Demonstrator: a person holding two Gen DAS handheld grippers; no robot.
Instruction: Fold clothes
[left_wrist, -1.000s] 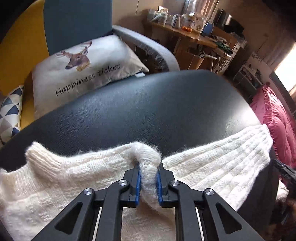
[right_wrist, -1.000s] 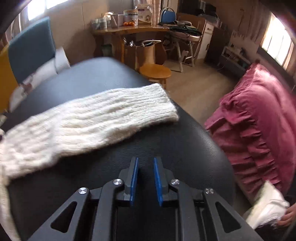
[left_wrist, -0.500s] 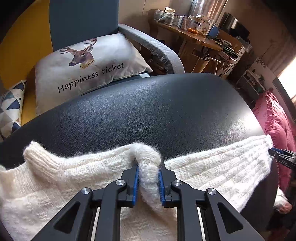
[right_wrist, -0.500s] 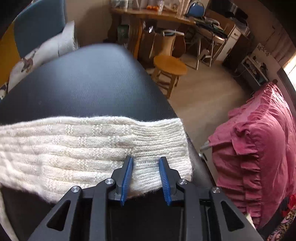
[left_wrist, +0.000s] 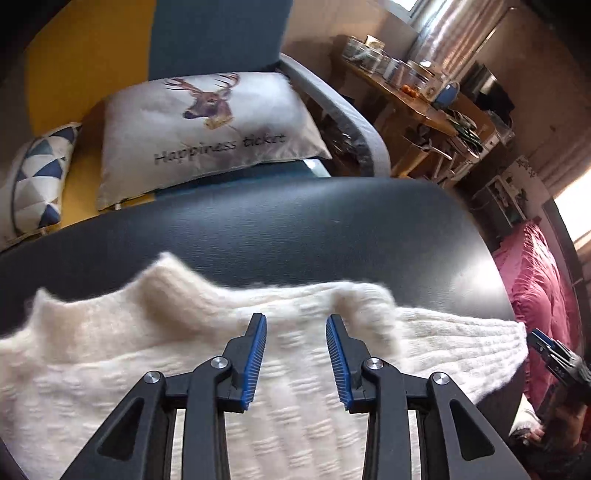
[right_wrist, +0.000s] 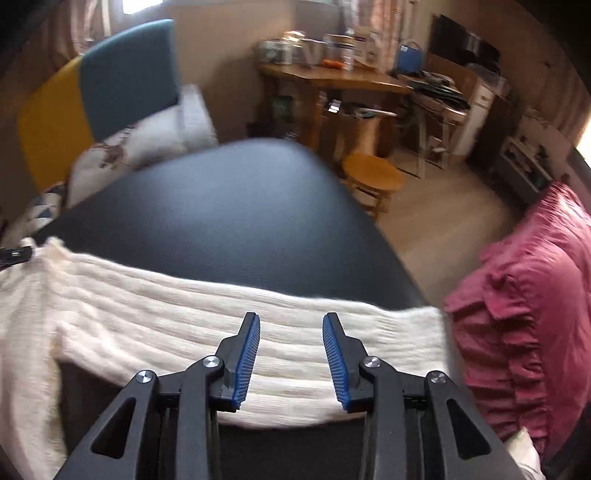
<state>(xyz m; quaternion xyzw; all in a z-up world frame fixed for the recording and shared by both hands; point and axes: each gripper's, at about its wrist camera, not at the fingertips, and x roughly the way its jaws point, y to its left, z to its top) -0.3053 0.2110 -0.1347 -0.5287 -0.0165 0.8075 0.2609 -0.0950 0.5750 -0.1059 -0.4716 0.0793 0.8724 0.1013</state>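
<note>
Lying spread across the black leather-textured surface (left_wrist: 295, 229), the cream-white knitted sweater (left_wrist: 110, 350) has one sleeve (right_wrist: 258, 325) stretched out toward the pink ruffled bedding (right_wrist: 535, 314). Above its neckline, the left claw (left_wrist: 295, 328) is released with jaws apart, gripping nothing. Over the sleeve, the right claw (right_wrist: 291, 325) is likewise spread wide and empty.

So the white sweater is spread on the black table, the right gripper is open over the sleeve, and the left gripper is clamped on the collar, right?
Not quite: the left gripper is open, holding nothing, as the left wrist view shows. The sweater, black table and open right gripper over the sleeve are right.
</note>
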